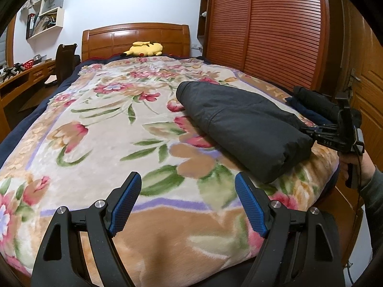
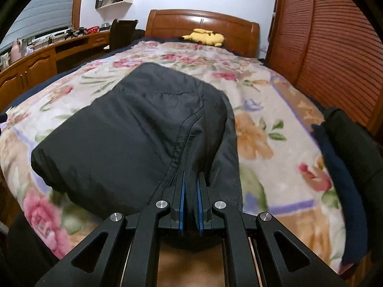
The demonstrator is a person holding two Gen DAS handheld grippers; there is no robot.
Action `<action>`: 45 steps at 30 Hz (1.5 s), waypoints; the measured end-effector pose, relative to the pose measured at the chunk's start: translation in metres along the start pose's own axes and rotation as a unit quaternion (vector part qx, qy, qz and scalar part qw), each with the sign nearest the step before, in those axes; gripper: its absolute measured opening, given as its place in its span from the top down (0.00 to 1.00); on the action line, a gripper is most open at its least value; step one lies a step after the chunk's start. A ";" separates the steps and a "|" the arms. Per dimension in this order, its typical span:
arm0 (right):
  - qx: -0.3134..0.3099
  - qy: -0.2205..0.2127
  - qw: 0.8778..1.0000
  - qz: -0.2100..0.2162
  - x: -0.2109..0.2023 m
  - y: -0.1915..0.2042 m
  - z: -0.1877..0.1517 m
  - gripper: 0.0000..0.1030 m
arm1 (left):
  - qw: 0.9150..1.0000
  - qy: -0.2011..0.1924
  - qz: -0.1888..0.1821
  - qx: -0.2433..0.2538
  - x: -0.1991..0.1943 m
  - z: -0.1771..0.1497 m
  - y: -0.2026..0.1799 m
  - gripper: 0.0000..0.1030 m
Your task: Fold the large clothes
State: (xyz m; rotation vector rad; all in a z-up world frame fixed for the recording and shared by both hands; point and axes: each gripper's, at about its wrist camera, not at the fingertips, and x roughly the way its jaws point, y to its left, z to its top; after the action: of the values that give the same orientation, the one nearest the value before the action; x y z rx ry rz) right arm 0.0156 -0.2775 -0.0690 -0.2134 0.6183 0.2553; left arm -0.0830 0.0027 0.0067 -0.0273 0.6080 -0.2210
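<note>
A folded black padded jacket (image 1: 241, 124) (image 2: 134, 138) lies on the right half of the floral blanket (image 1: 115, 129) (image 2: 261, 129) that covers the bed. My right gripper (image 2: 191, 179) (image 1: 311, 131) is shut on the jacket's near edge, a fold of black cloth pinched between its blue pads. A hand and grey sleeve (image 1: 368, 174) hold that gripper at the bed's right side. My left gripper (image 1: 188, 181) hovers open over the blanket near the foot of the bed, left of the jacket, with nothing between its fingers.
More dark folded clothes (image 1: 313, 105) (image 2: 347, 157) lie at the bed's right edge. A yellow plush toy (image 1: 144, 49) (image 2: 204, 37) rests by the wooden headboard. A slatted wooden wardrobe (image 1: 268, 28) stands on the right, a desk (image 2: 47, 57) and chair on the left.
</note>
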 end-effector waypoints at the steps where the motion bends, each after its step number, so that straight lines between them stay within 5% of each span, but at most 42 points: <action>1: 0.004 -0.001 1.000 0.002 -0.001 0.001 0.000 0.92 | 1.000 0.000 0.000 0.000 0.000 0.000 -0.001 0.21; 11: 0.020 -0.013 1.000 0.008 -0.018 -0.013 0.003 0.81 | 1.000 0.002 -0.005 -0.002 0.019 0.007 -0.002 0.21; 16: 0.044 -0.029 0.999 0.006 -0.022 -0.024 -0.001 0.47 | 1.000 0.010 -0.011 -0.003 0.047 0.018 0.001 0.21; 18: 0.047 -0.029 0.998 0.006 -0.023 -0.025 -0.004 0.44 | 1.000 0.012 -0.015 -0.001 0.058 0.023 0.001 0.21; 33: 0.046 -0.017 0.999 0.000 -0.025 -0.015 -0.033 0.44 | 0.998 0.020 -0.027 0.044 0.164 0.100 -0.001 0.21; 45: 0.071 -0.010 0.997 0.017 0.003 -0.025 -0.035 0.44 | 0.997 0.039 0.005 0.064 0.243 0.144 -0.010 0.21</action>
State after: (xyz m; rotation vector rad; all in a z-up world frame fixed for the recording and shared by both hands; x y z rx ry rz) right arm 0.0068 -0.3099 -0.0954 -0.0633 0.6175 0.2439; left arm 0.1910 -0.0647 -0.0113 0.1095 0.6703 -0.2513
